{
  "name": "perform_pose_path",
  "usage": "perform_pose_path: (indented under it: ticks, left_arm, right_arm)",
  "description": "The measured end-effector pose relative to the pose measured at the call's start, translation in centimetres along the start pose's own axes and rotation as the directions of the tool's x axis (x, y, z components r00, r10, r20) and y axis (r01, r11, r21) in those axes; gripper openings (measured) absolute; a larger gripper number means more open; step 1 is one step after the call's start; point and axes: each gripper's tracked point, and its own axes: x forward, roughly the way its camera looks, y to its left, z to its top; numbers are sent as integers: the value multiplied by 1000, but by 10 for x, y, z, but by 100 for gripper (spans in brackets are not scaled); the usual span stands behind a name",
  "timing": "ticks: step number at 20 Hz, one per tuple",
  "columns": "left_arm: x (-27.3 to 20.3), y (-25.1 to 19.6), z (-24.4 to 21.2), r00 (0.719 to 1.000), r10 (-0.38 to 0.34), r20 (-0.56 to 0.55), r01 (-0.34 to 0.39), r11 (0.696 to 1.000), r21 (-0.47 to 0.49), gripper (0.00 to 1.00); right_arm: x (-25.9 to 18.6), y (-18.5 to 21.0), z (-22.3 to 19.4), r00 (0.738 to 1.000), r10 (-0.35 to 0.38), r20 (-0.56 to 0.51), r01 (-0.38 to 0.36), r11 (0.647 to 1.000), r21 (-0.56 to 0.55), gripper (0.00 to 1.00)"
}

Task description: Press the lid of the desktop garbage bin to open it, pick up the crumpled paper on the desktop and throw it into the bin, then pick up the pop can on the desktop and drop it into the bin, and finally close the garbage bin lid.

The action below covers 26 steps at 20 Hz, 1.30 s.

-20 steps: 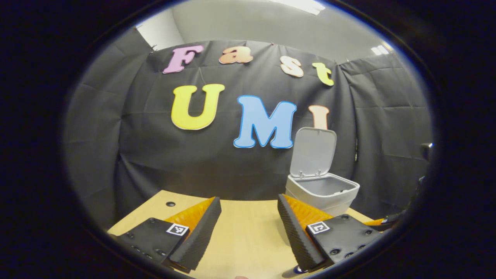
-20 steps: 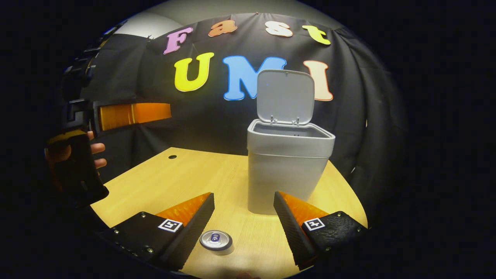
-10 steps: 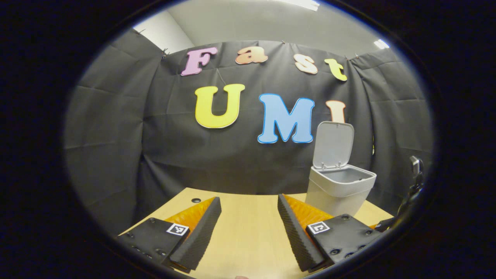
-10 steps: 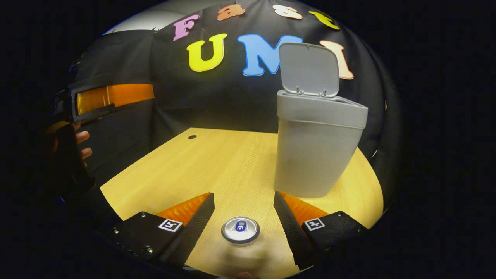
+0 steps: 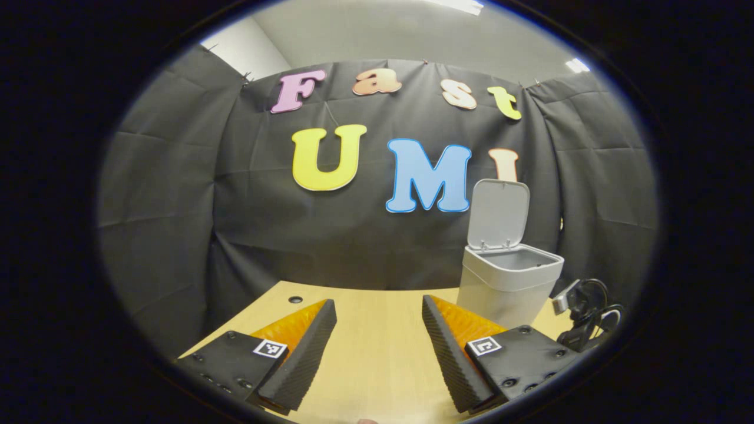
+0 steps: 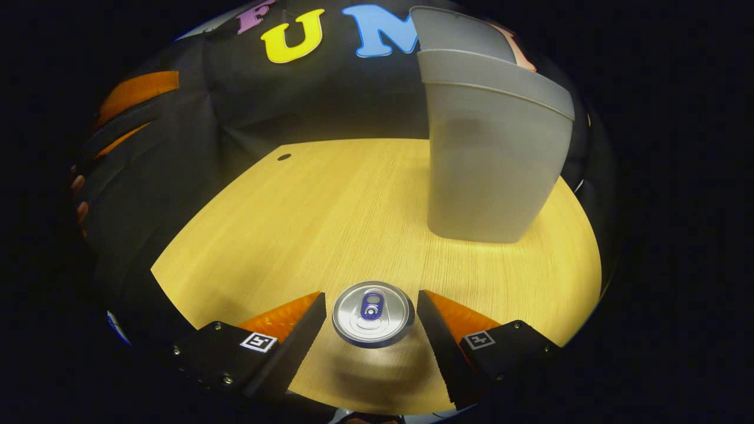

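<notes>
While pop can (image 6: pixel 372 313) stands upright on wooden desktop (image 6: pixel 330 212), right gripper (image 6: pixel 371 315) sits spread around it, fingers either side, contact not clear. Garbage bin (image 6: pixel 492 159) beyond can, lid (image 5: pixel 498 214) raised; inside looks bare grey, bottom hidden. Left gripper (image 5: pixel 379 347) spread, empty, above desktop, bin to its right.

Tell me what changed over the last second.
The right claw came down over the pop can, which now sits between its open fingers, not yet gripped. The left claw stayed open above the desk. The bin stayed put, lid up.
</notes>
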Motion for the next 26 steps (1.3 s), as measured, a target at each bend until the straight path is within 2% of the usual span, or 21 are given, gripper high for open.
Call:
perform_pose_path:
  ticks: [5, 7, 9, 13, 21, 26]
  left_arm:
    - [0, -1, -8, 1000, -3, -18, 2, 1000, -18, 96]
    - [0, 1, -12, 1000, 1, -30, -2, 1000, -15, 96]
    - [0, 2, -14, 1000, 3, -31, -4, 1000, -14, 96]
    - [0, 3, -12, 1000, 7, -30, -7, 1000, -14, 96]
    - [5, 0, -16, 999, 7, -45, -8, 1000, -21, 96]
    - [6, -4, -14, 999, 0, -36, -1, 1000, -26, 96]
  right_arm:
    - [6, -2, -13, 1000, -11, -25, 10, 1000, -23, 98]
    - [7, -3, -14, 1000, -18, -20, 17, 999, -38, 88]
    - [8, -6, -15, 999, -26, -21, 25, 998, -59, 84]
    - [3, -5, -6, 1000, -10, -6, 10, 998, -69, 84]
    - [-47, -12, 32, 993, -5, 118, 14, 997, -78, 84]
    - [-81, -17, 79, 973, -11, 231, 27, 997, -66, 84]
